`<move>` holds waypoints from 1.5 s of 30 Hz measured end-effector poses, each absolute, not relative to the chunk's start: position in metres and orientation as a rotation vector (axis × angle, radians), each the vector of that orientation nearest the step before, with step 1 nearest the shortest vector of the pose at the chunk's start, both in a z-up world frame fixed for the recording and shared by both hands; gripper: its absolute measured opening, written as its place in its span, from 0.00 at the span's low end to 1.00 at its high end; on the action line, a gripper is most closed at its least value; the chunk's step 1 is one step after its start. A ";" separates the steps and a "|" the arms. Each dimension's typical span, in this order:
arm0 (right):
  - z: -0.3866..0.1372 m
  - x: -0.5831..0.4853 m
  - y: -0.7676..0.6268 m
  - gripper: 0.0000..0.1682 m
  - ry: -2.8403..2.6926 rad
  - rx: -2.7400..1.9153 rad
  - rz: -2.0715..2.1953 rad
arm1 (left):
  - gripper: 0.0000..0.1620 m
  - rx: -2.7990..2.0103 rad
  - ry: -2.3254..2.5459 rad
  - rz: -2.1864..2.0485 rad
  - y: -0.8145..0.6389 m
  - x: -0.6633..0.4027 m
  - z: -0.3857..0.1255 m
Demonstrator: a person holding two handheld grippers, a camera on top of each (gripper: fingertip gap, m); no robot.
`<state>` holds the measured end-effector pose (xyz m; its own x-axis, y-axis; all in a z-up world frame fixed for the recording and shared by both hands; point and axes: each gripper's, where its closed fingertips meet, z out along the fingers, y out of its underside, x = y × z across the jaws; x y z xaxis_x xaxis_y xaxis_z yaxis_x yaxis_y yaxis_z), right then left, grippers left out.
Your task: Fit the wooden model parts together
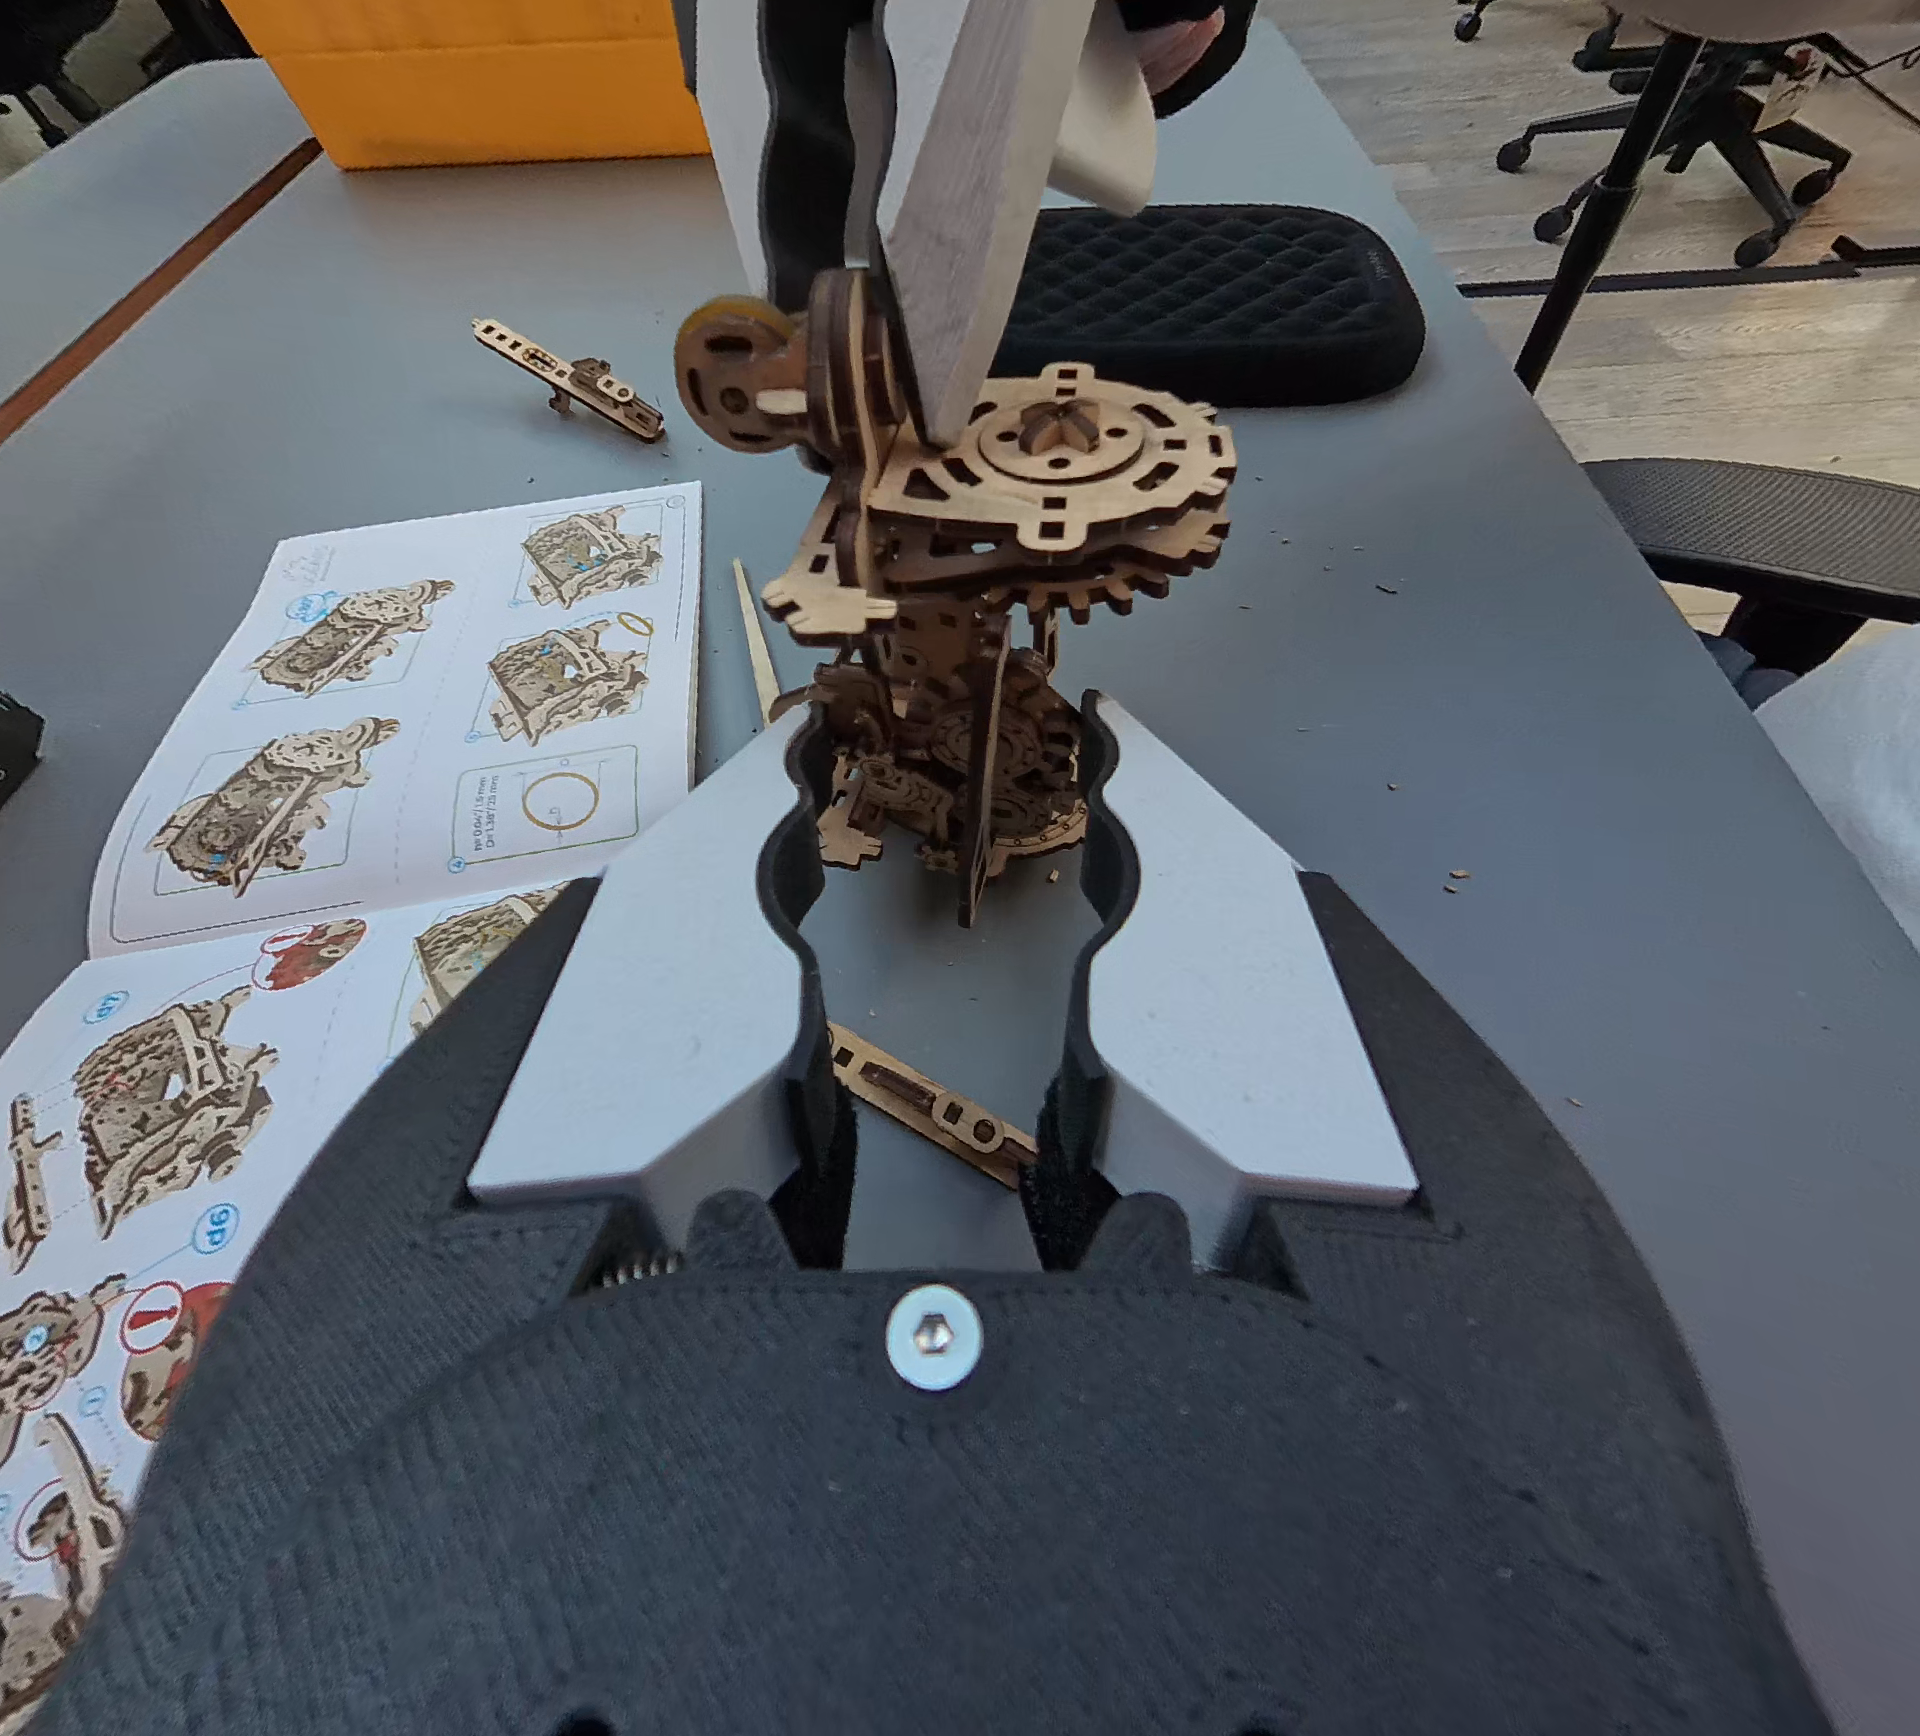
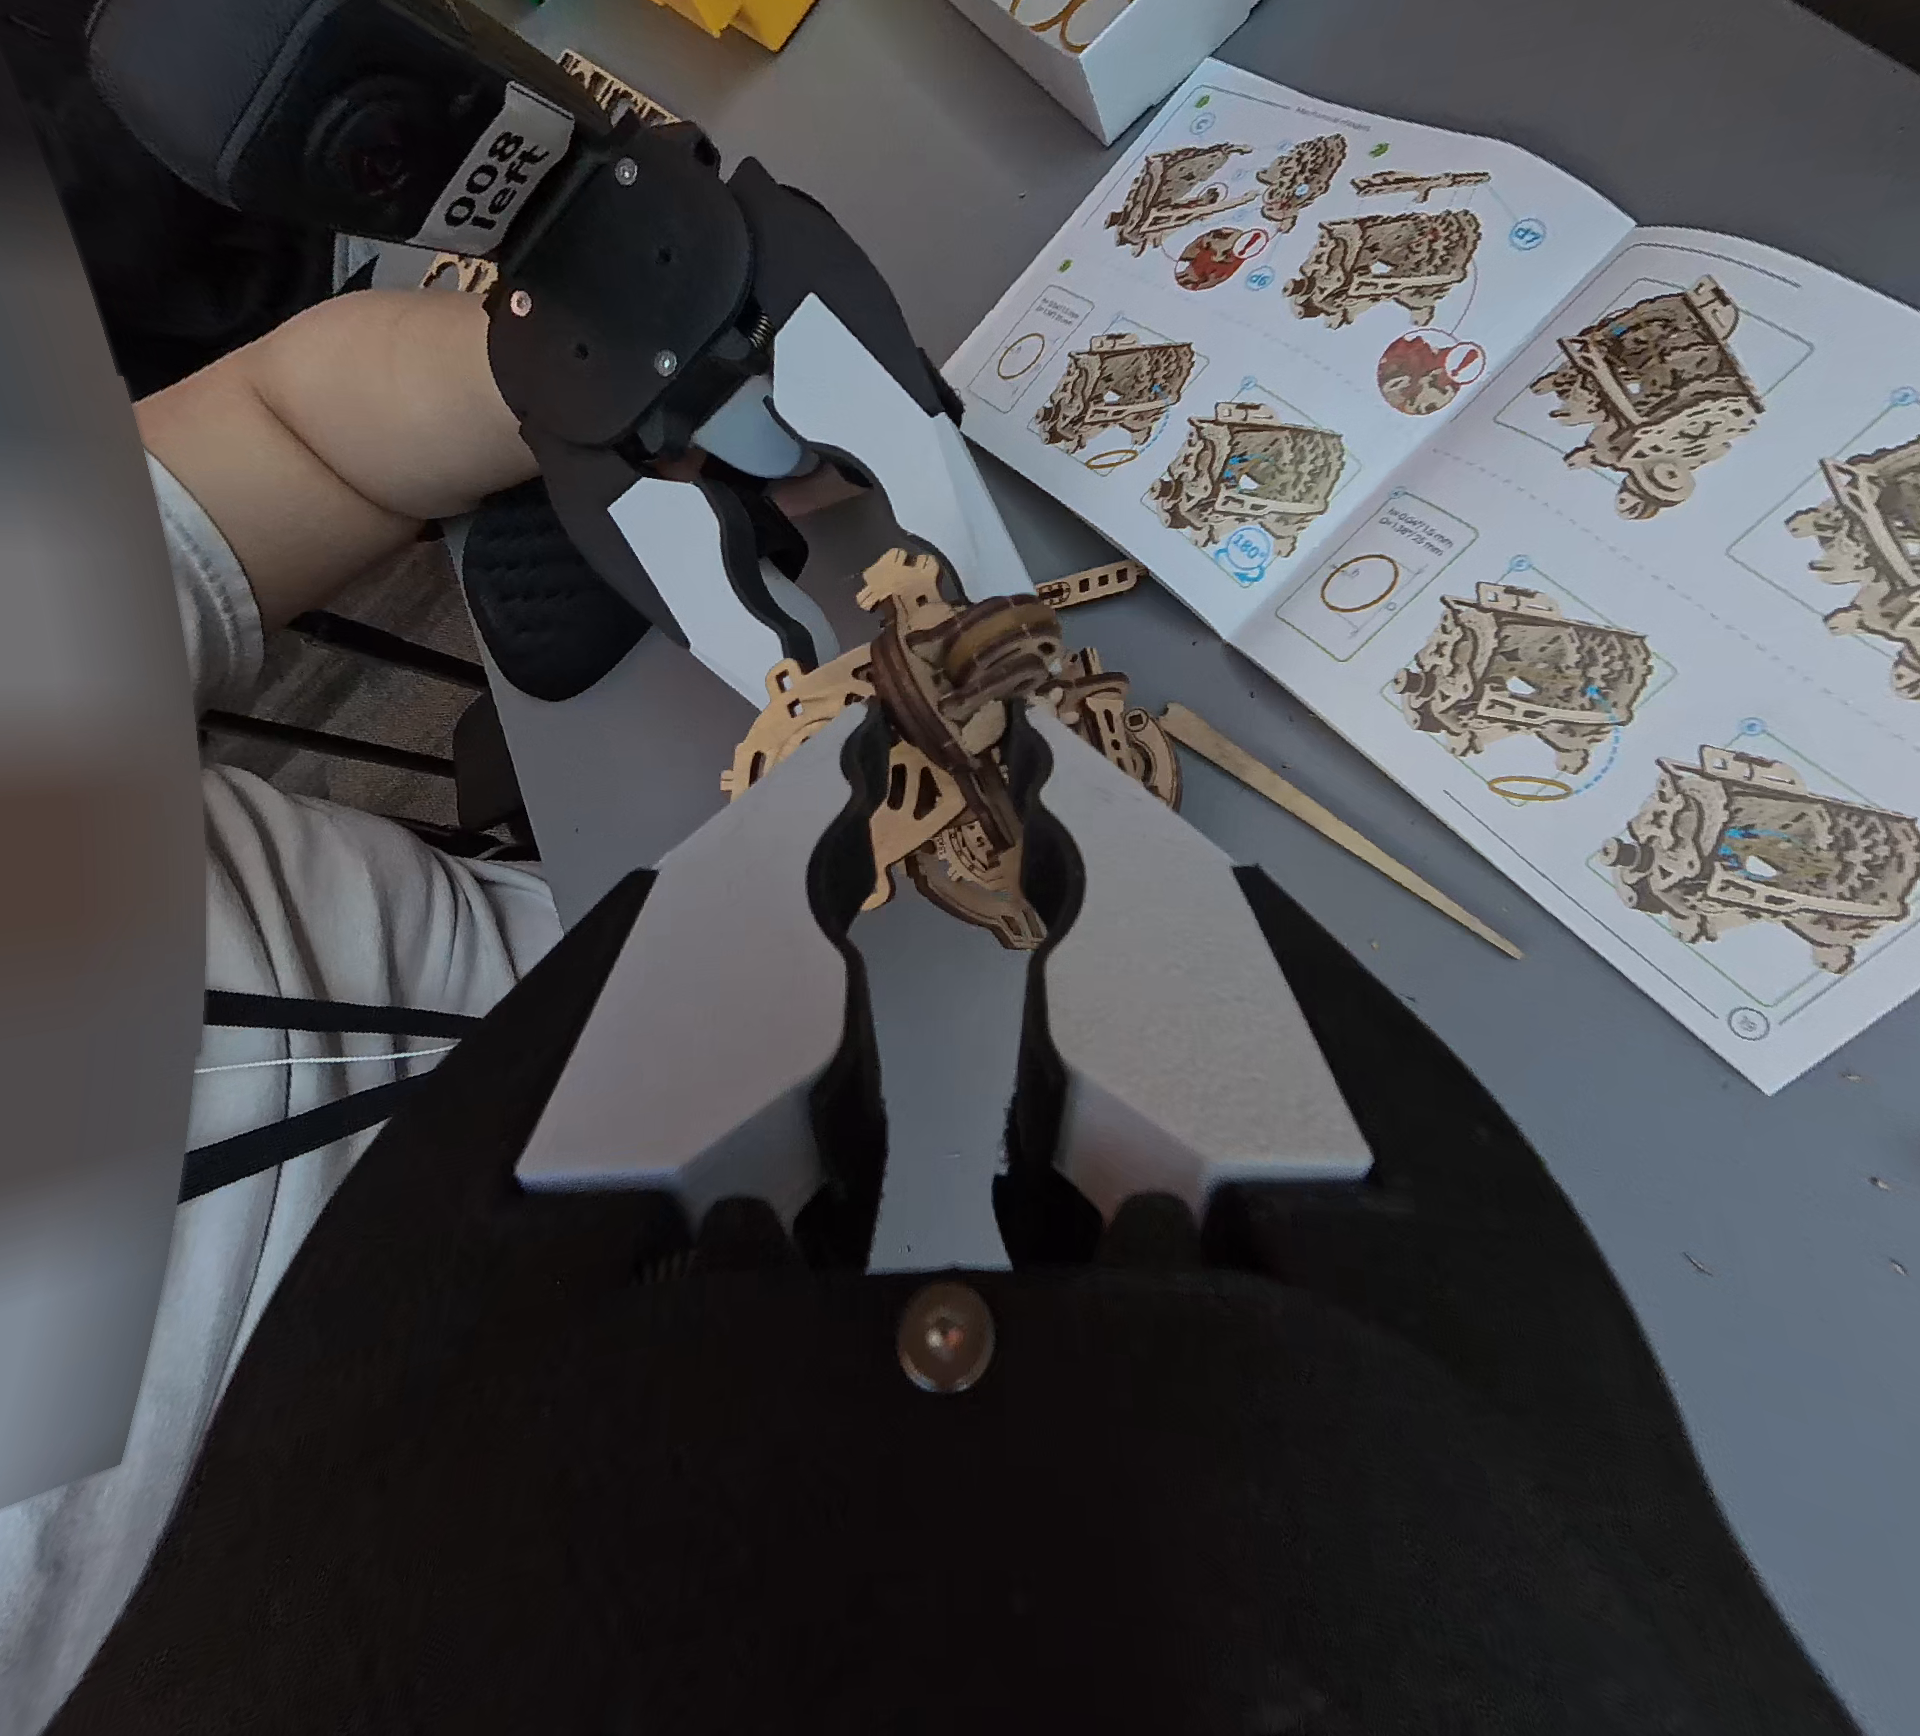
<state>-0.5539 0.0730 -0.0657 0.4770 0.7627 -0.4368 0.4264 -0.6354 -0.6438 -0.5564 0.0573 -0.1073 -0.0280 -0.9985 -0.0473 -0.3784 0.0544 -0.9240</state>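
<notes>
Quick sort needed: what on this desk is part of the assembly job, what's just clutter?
In play:
- tall tan wooden gear model
- small round wooden wheel part
- left gripper, around the model's base
- right gripper, on the wheel part
- open white instruction booklet

Lying about:
- yellow plastic bin
- black quilted pad
- thin wooden stick

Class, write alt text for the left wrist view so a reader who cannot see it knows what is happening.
The left gripper grips the base of an upright wooden model on a grey table, while the right gripper holds a wheel-shaped part at its top. An open instruction booklet lies left.
</notes>
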 end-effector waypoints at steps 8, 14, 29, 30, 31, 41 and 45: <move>-0.067 -0.551 0.071 0.13 -0.988 -2.286 0.993 | 0.28 -1.405 1.537 -0.880 0.056 -0.555 -0.109; -0.057 -0.550 0.074 0.12 -0.942 -2.262 1.001 | 0.28 -1.393 1.535 -0.862 0.056 -0.554 -0.109; -0.015 -0.548 0.074 0.12 -0.769 -2.117 1.293 | 0.28 -1.365 1.532 -0.800 0.053 -0.552 -0.109; -0.014 -0.545 0.076 0.12 -0.768 -2.117 1.289 | 0.28 -1.367 1.529 -0.803 0.053 -0.552 -0.109; -0.016 -0.543 0.077 0.12 -0.774 -2.121 1.279 | 0.28 -1.368 1.528 -0.807 0.053 -0.553 -0.109; -0.048 -0.544 0.072 0.13 -0.934 -2.219 1.046 | 0.28 -1.367 1.512 -0.830 0.053 -0.554 -0.108; -0.058 -0.544 0.072 0.12 -0.946 -2.262 0.995 | 0.29 -1.370 1.506 -0.840 0.053 -0.554 -0.108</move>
